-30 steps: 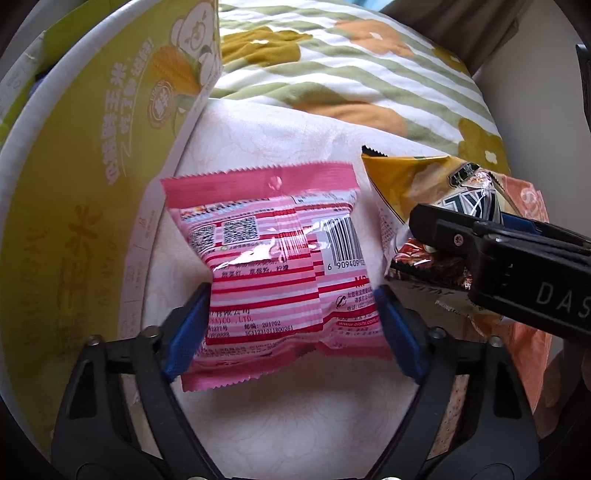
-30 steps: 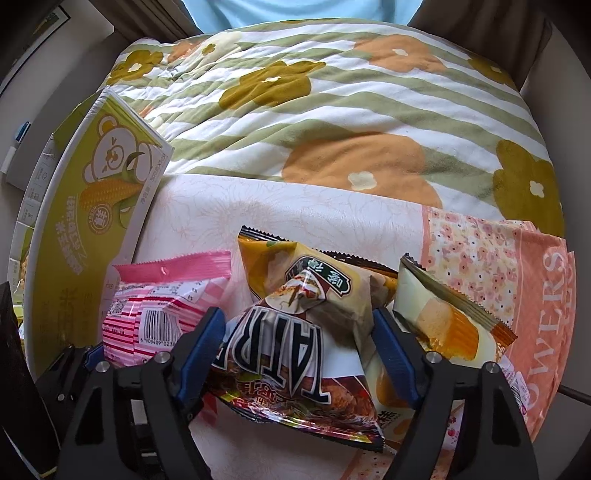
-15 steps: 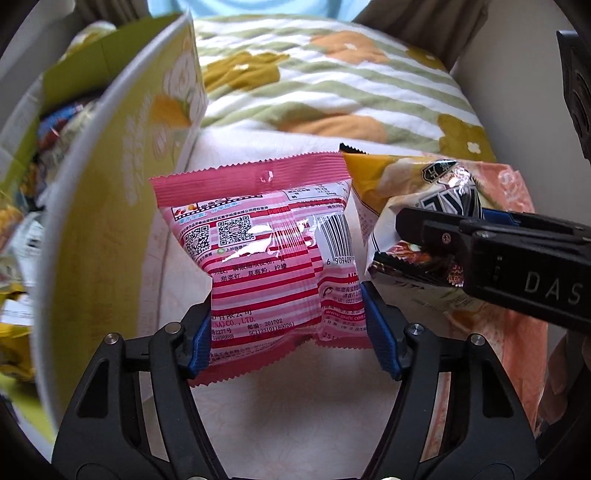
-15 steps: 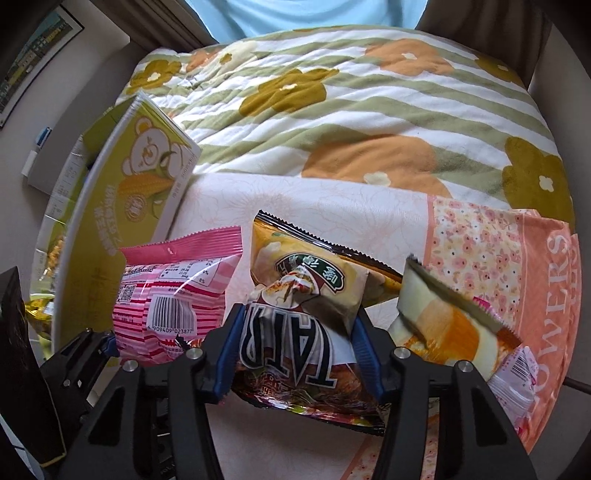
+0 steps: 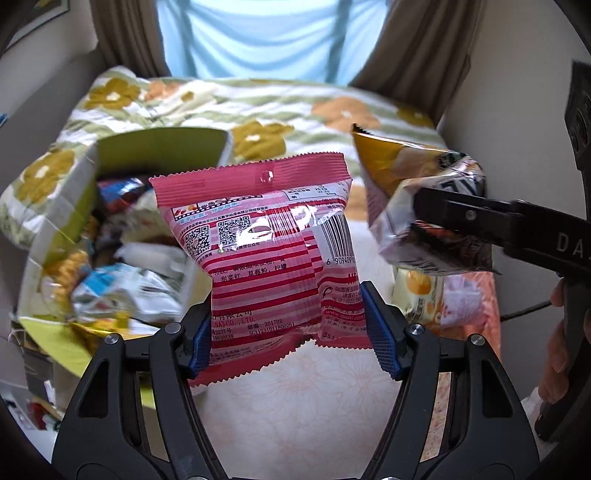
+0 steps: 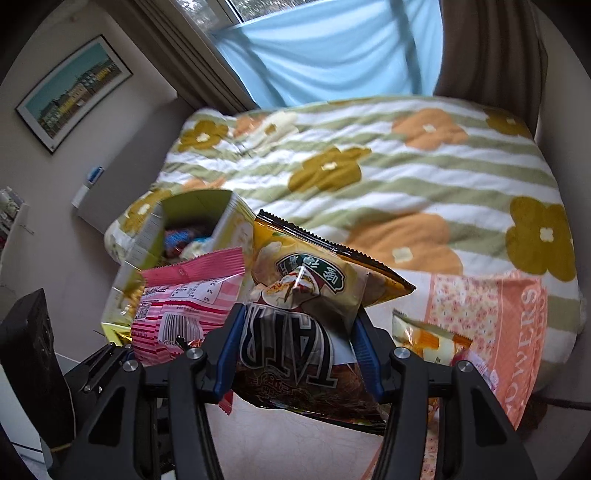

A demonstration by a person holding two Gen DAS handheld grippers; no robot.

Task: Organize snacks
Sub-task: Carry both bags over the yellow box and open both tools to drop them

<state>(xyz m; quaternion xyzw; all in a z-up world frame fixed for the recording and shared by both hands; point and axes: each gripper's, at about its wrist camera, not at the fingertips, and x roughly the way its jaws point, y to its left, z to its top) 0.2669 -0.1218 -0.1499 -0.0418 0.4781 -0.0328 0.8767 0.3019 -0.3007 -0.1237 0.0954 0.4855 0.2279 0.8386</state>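
Soft quilted bedding (image 6: 388, 155) with green stripes and orange and mustard flowers fills the far half of the scene, below a pale blue curtain (image 5: 255, 33) hung between brown drapes. Nearer lies a cream sheet (image 5: 314, 398) with a faint floral print.

At the left stands an open yellow-green cardboard box (image 5: 59, 206), its inside crowded with crinkled foil wrappers. Just right of it, the left gripper (image 5: 291, 328) clamps its ribbed blue pads on the lower sides of a glossy pink-and-red striped snack packet (image 5: 266, 251), which is pillow-shaped, with zigzag-cut seams and a barcode facing the camera, raised off the sheet.

Right of that, the right gripper (image 6: 299, 354) squeezes a crumpled bundle of shiny bags (image 6: 306, 314), a yellow one with a green oval label over a dark brown one with bold white lettering. A small flat yellow-and-white pouch (image 6: 428, 339) lies on the peach flowered cloth (image 6: 498, 317) beneath it.
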